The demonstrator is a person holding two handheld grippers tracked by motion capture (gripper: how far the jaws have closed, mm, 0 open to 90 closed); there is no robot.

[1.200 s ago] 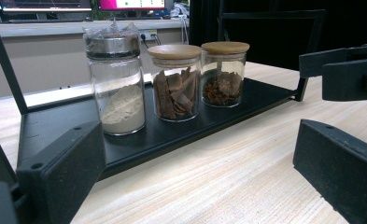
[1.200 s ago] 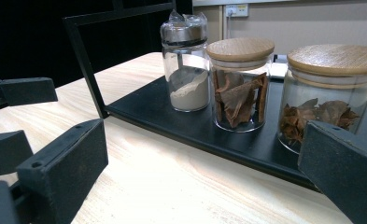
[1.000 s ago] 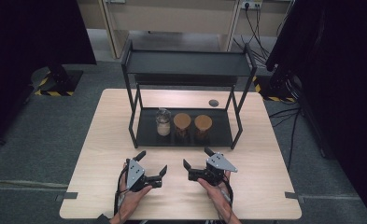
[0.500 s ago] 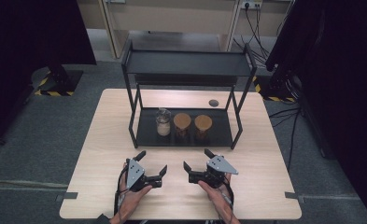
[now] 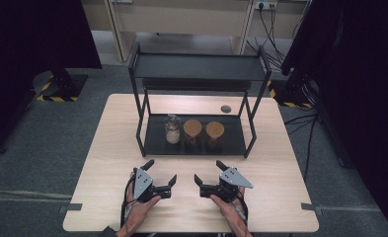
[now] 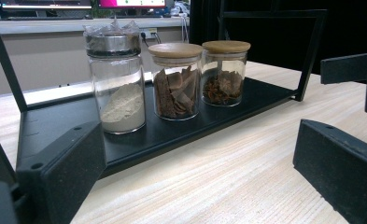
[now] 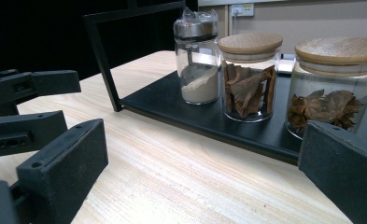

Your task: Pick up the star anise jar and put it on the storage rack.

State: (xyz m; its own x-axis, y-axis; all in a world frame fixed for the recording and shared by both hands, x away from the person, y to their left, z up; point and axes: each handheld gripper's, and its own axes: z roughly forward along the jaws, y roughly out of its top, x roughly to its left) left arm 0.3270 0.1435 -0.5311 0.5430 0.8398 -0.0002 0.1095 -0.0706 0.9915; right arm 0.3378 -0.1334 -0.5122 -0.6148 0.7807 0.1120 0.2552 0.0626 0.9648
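A black rack (image 5: 251, 133) is standing just beyond my left claw (image 5: 158, 174) and right claw (image 5: 207, 177), both gaping wide, empty. It is holding a powder jar (image 5: 172, 129), a bark jar (image 5: 192, 134) and a jar of dried pods (image 5: 214, 135).

Glass jars on the rack's lower shelf: three in all, standing in one row.
Jars with wooden lids: two, the cinnamon-bark jar (image 5: 192, 134) in the middle and the star-anise jar (image 5: 214, 135) at the right end.
Jars with a metal cap: one, the white-powder jar (image 5: 172, 129) at the left end.
Black two-shelf racks (image 5: 197, 66): one.
Handheld grippers: two, the left gripper (image 5: 159, 174) and the right gripper (image 5: 209, 172), each with its jaws spread apart.
Small dark round discs (image 5: 225, 108) on the table: one.
Wooden tables (image 5: 117, 143): one.
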